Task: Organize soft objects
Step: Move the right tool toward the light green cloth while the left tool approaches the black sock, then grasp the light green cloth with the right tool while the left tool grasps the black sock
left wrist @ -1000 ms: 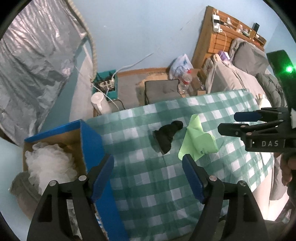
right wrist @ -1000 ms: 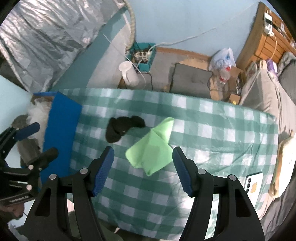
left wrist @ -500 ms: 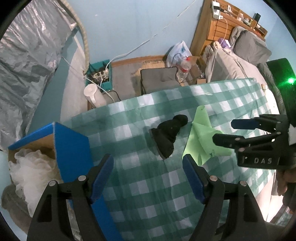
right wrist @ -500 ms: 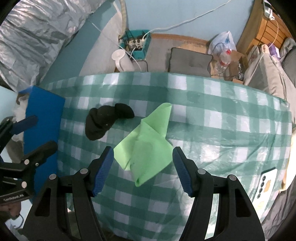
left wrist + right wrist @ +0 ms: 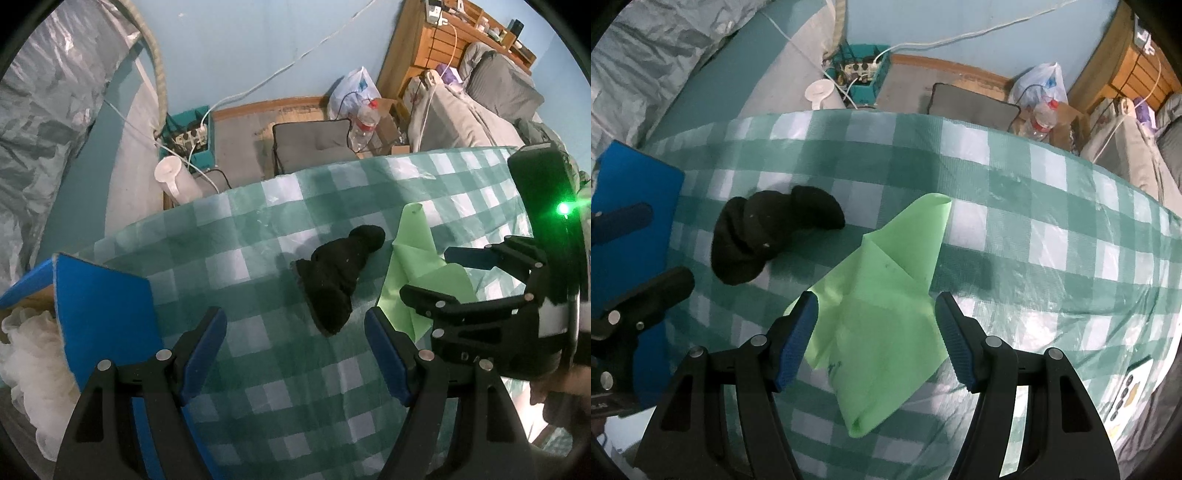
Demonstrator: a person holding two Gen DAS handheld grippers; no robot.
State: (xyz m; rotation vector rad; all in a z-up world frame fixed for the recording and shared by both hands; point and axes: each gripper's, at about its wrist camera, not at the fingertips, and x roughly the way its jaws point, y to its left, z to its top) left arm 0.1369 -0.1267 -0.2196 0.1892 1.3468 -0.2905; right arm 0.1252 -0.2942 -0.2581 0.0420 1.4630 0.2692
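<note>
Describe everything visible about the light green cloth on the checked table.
The light green cloth is a thin, smooth sheet, loosely folded into overlapping flaps, one narrow corner pointing toward the table's far edge. It lies flat on the green-and-white checked tablecloth, just right of the black sock, apart from it. The right gripper hangs over it with jaws open on either side of its wide end; whether the pads touch it cannot be told. Faint dark marks show on its surface.

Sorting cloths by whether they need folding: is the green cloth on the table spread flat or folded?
Folded, loosely. The green cloth shows a flap creased over itself into a point, with layers overlapping unevenly.
</note>
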